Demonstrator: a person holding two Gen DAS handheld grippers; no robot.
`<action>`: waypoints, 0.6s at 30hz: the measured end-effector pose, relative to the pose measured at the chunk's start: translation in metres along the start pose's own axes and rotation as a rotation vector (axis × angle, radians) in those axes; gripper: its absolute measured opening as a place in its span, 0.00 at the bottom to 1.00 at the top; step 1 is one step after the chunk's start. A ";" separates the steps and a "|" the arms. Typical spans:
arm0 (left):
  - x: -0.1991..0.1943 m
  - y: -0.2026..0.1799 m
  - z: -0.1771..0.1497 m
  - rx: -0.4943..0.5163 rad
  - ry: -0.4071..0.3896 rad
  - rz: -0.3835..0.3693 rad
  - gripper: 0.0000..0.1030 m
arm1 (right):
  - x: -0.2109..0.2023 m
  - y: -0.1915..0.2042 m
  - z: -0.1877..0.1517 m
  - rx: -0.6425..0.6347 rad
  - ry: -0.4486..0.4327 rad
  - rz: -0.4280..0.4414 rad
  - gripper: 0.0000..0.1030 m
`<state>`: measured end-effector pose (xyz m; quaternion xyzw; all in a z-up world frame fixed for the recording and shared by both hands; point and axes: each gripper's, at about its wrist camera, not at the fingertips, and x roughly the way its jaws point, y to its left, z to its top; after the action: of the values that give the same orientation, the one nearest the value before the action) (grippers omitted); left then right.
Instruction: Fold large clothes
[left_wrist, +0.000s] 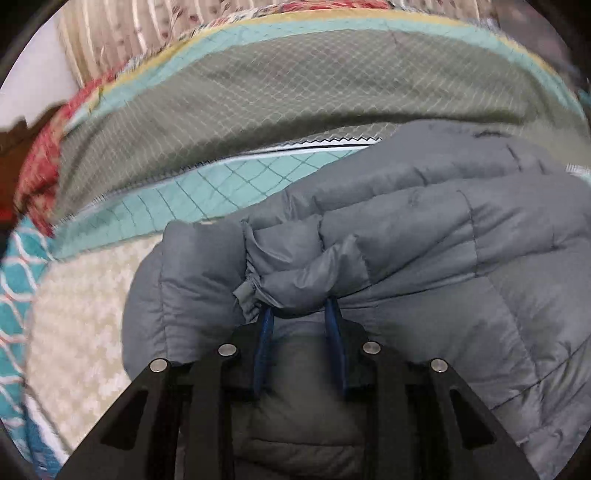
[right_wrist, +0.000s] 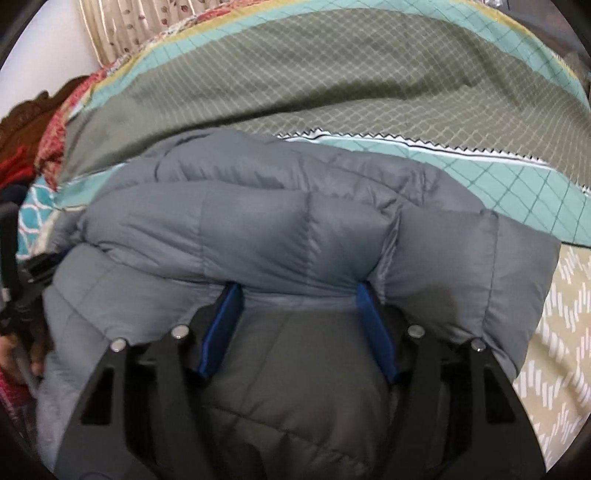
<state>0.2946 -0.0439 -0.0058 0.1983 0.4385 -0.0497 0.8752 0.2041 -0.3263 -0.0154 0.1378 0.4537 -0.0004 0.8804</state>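
A grey quilted puffer jacket lies on a bed, with a folded-over part bulging on top. My left gripper has its blue pads close together with a bunched fold of the jacket, near a cuff, pinched between them. In the right wrist view the same jacket fills the middle. My right gripper has its blue pads wide apart, and their tips go under the thick folded edge of the jacket. Whether they press on it is hidden.
The bed has an olive and teal quilted cover behind the jacket and a beige patterned sheet at the left. A red floral cloth lies at the far left. The left gripper's body and a hand show at the right view's left edge.
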 end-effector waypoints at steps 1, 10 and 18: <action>-0.007 -0.001 0.000 0.021 0.011 0.015 0.42 | -0.004 0.001 0.001 -0.003 0.002 -0.007 0.60; -0.154 0.103 -0.100 -0.083 -0.129 -0.134 0.52 | -0.153 0.001 -0.083 -0.090 -0.075 0.041 0.62; -0.208 0.189 -0.262 -0.313 0.064 -0.235 0.62 | -0.241 -0.012 -0.230 0.008 -0.052 0.037 0.62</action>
<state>0.0209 0.2134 0.0740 0.0088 0.4887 -0.0763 0.8691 -0.1229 -0.3122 0.0474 0.1495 0.4280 0.0106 0.8912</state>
